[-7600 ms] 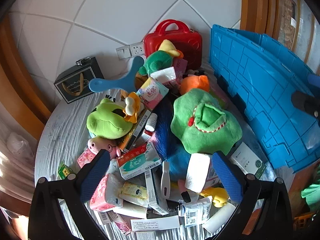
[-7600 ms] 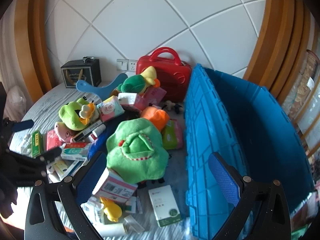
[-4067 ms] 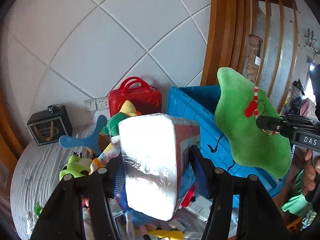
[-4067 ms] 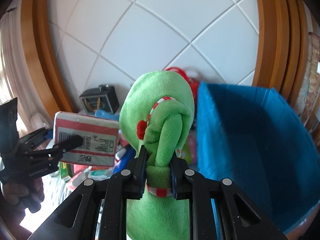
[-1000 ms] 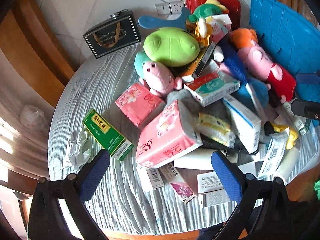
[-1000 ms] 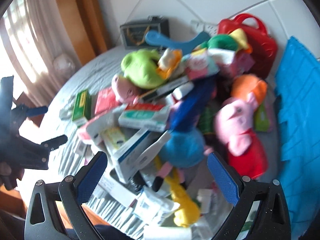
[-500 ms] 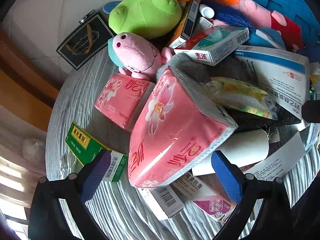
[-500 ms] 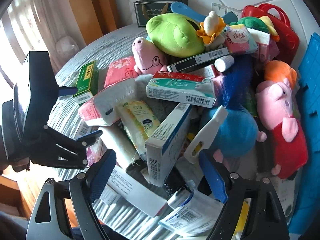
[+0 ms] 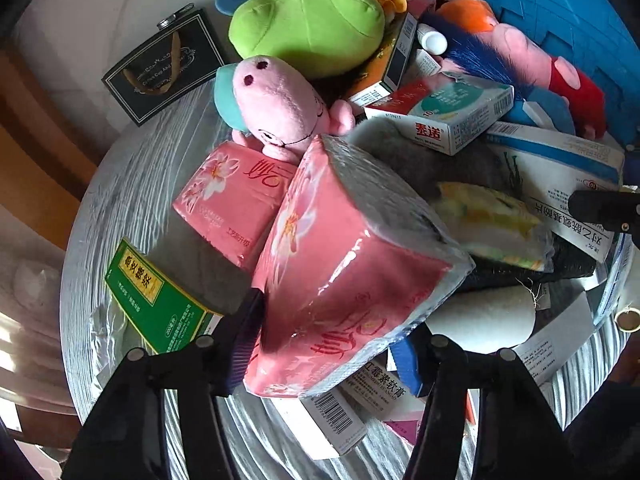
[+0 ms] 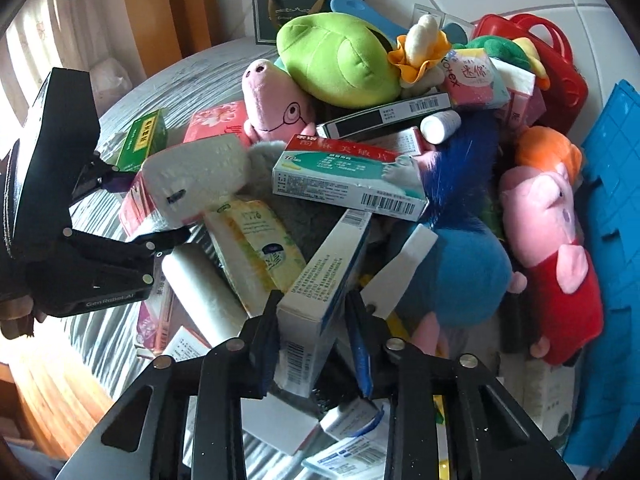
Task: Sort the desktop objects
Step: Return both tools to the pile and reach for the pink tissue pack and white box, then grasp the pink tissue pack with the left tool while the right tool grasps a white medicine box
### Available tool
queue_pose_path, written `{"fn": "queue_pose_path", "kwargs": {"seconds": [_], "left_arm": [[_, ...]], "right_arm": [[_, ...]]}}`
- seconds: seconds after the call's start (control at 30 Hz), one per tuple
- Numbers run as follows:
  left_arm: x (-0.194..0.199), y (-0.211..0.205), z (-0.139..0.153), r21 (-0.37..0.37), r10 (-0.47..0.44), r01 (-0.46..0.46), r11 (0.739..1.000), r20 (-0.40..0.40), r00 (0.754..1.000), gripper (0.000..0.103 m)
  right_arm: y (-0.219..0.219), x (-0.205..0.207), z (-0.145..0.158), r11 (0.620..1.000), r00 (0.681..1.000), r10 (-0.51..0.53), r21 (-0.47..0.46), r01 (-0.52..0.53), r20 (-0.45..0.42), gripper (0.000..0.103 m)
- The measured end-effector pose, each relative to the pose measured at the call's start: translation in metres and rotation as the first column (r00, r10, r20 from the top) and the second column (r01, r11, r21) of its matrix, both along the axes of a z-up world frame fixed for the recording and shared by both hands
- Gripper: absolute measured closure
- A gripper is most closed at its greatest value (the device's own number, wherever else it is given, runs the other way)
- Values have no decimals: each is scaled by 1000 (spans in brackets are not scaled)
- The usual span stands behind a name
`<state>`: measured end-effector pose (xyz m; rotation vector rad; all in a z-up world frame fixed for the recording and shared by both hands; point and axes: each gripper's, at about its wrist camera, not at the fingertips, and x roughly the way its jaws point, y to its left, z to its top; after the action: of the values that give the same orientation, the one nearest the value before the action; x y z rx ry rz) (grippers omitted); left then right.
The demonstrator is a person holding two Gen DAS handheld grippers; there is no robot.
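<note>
A heap of plush toys, boxes and packets covers the round table [image 9: 132, 184]. My left gripper [image 9: 326, 348] points down at a large pink tissue pack [image 9: 352, 280]. Its jaws are closing, with the blue pads against both lower sides of the pack. The right wrist view shows the same left gripper [image 10: 148, 204] around the pack's white end [image 10: 192, 176]. My right gripper [image 10: 314, 344] is closing on a white and blue medicine box [image 10: 320, 280] that stands on edge in the heap. The pads sit against both of its faces.
A blue crate [image 10: 612, 200] stands at the right edge of the table. A green plush [image 9: 308, 24], a pink pig plush [image 9: 276, 100], a second pink tissue pack [image 9: 232, 196] and a green box [image 9: 156, 296] lie around the held pack. A black gift box [image 9: 164, 64] stands by the wall.
Both grippers came down onto the heap. Their jaws went from wide open to narrow, the left around the pink tissue pack, the right around the white and blue box.
</note>
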<state>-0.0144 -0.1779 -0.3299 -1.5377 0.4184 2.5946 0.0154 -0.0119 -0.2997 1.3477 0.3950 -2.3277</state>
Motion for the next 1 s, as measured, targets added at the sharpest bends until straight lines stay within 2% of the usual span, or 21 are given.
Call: {"fn": "queue_pose_path", "kwargs": {"seconds": [0.27, 0.4, 0.77, 1.0], "left_arm": [[14, -19, 27, 106, 90, -86, 991, -28, 996, 47], [17, -21, 38, 125, 104, -97, 987, -48, 993, 48], [30, -9, 60, 117, 109, -101, 988, -70, 992, 48], [37, 1, 89, 150, 142, -128, 980, -88, 986, 48]], "right_arm": [[12, 1, 19, 998, 999, -34, -55, 34, 5, 86], [17, 6, 32, 996, 1000, -28, -83, 28, 2, 87], [20, 18, 69, 994, 999, 3, -112, -7, -41, 87], [32, 22, 89, 994, 998, -6, -113, -1, -66, 87]]}}
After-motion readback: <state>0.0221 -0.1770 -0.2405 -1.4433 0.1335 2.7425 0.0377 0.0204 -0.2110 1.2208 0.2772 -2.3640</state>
